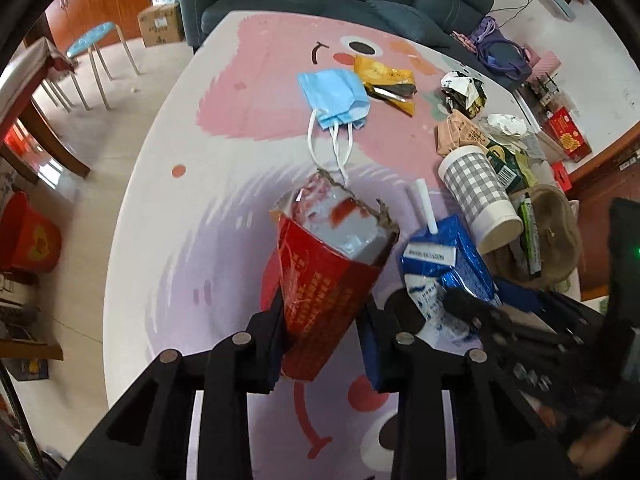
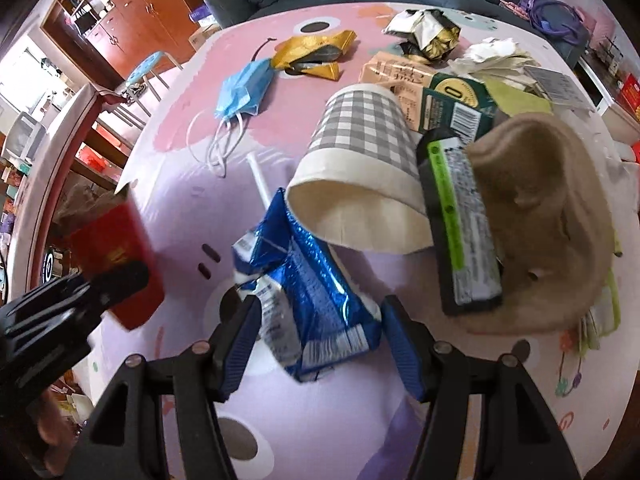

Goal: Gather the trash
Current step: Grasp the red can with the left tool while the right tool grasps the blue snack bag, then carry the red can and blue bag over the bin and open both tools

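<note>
Left wrist view: my left tool (image 1: 322, 322) pinches a torn red carton (image 1: 324, 280), its ragged open end pointing away from me over the pink tabletop (image 1: 248, 120). A blue face mask (image 1: 334, 98) lies farther off, a crushed blue drink carton (image 1: 444, 264) with a white straw just to the right.

Right wrist view: my right tool (image 2: 316, 340) stands spread on either side of the blue drink carton (image 2: 308, 292), the pads not pressing it. A checked paper cup (image 2: 360, 176) lies on its side beyond, a brown cloth (image 2: 540, 220) to the right.

Pink cartoon-print table (image 1: 256, 92) under face mask (image 1: 332, 94), wrappers, cup (image 2: 360, 152).
</note>
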Available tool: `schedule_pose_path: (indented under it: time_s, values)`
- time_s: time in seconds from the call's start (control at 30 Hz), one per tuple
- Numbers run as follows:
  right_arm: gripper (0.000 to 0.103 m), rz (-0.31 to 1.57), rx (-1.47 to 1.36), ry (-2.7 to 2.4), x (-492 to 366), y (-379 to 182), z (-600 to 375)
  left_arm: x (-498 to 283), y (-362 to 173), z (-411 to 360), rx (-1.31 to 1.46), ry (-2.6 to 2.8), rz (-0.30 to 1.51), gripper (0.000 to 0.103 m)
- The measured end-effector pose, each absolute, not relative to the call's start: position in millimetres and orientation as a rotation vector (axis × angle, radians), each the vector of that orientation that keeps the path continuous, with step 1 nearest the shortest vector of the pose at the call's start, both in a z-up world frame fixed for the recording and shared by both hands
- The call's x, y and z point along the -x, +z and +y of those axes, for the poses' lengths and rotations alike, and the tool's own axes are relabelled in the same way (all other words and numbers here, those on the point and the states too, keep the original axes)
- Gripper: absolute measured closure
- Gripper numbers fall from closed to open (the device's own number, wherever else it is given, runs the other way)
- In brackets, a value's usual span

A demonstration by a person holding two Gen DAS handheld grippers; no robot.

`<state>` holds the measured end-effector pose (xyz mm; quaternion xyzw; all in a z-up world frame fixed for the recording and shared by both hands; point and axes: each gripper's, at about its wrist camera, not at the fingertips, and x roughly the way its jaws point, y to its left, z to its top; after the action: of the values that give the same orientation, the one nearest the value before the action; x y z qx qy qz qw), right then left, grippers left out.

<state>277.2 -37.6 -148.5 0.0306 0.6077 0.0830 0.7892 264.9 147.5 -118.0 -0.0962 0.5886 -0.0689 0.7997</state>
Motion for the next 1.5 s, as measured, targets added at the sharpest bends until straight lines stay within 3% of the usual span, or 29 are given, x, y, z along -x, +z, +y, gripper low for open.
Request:
schedule_pose_path:
  time_s: [0.23,0.3,0.53,0.93,1.2,1.5]
  values:
    - [0.059,1.286,-0.071,0.201,-276.9,-145.1,-32.6,-254.3,-113.0,155.4,0.232,-0.192,1.301,0.074]
    - [0.072,1.265,-0.077,0.208,-273.7,-138.9,-32.6,-249.5,-111.0,155.4,0.231,-0.200,1.305,0.075]
    - [0.073,1.297,-0.109,0.248,-250.0,-132.1,-29.3,-229.7,-105.4,156.3,0.241,-0.210,1.322,0.076]
    - [0.073,1.172,-0.154,0.318,-159.5,-81.2,-66.2,-153.3,-81.2,142.1,0.250,-0.213,1.317,0.076]
    - [0.073,1.114,-0.205,0.408,-70.2,-60.6,-137.8,-56.2,-63.2,86.3,0.302,-0.128,1.261,0.076]
    - [0.073,1.024,-0.170,0.438,34.2,-86.2,-203.1,39.4,-91.5,14.9,0.284,-0.125,1.309,0.076]
